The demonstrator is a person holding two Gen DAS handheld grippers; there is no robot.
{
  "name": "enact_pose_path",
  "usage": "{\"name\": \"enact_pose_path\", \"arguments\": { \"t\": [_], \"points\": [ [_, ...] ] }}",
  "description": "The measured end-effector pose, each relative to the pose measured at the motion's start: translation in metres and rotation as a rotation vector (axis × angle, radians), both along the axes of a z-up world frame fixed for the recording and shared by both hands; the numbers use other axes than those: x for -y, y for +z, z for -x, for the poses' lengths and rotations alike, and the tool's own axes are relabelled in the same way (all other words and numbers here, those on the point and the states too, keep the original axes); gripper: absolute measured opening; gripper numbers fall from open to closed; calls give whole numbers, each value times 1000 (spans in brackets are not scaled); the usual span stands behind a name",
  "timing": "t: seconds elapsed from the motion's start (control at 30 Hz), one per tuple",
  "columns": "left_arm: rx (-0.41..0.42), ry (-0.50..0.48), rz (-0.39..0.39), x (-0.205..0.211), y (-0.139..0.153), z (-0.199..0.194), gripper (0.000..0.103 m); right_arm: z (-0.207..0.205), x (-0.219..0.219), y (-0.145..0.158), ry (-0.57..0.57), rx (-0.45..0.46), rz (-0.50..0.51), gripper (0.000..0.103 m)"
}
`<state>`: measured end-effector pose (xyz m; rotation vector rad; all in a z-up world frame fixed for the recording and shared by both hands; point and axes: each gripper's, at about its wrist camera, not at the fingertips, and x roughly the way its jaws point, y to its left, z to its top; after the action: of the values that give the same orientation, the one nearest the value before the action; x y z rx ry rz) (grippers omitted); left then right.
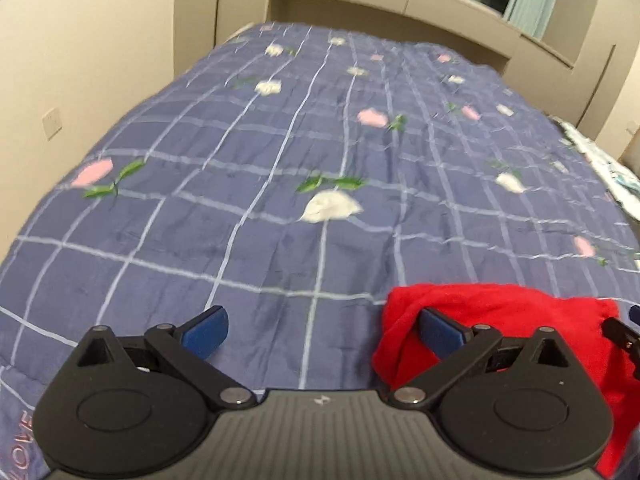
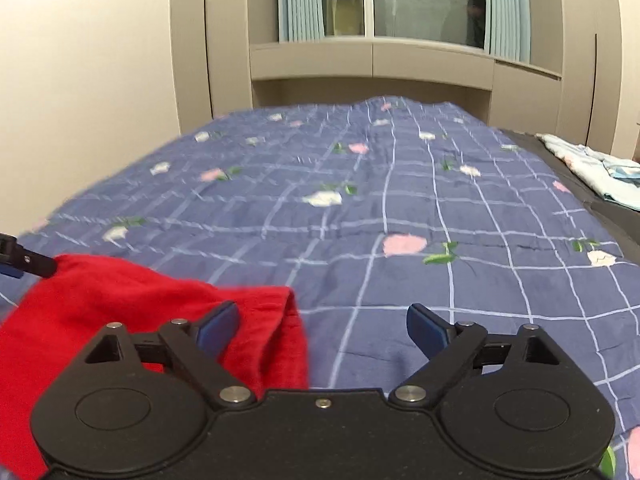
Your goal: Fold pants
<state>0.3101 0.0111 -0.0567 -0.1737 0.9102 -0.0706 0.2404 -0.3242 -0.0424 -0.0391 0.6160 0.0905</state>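
Note:
Red pants [image 1: 500, 312] lie bunched on the blue checked bedspread [image 1: 280, 160], at the lower right of the left wrist view and the lower left of the right wrist view [image 2: 132, 296]. My left gripper [image 1: 322, 332] is open and empty, its right finger over the pants' left edge. My right gripper [image 2: 322, 330] is open and empty, its left finger over the pants' right edge. The tip of the right gripper shows at the left wrist view's right edge [image 1: 618, 330]. The left gripper's tip shows at the right wrist view's left edge [image 2: 28, 260], touching the pants' corner.
The bedspread [image 2: 400, 208] with flower print covers the bed ahead. A pale folded cloth [image 2: 592, 168] lies at the bed's far right. Beige cabinets [image 2: 372, 64] and a window stand behind the bed. A wall [image 1: 80, 60] runs along the left.

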Motion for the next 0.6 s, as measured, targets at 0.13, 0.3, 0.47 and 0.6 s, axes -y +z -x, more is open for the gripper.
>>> {"name": "enact_pose_path", "arguments": {
  "t": [0.13,0.3,0.47,0.6],
  "points": [
    [-2,-8,18,-4,-18,-2,103,-11,9,-17,1,-34,-29,98],
    [20,-16,24,-7,-17,1,103,-13,15,-24,-11,-39,-65,102],
    [56,42,68,-12,11,30,102,7,11,-5,-13,3,-59,101],
    [93,-32,84,0,23,68,103,42,7,8,-23,36,-65,102]
  ]
}}
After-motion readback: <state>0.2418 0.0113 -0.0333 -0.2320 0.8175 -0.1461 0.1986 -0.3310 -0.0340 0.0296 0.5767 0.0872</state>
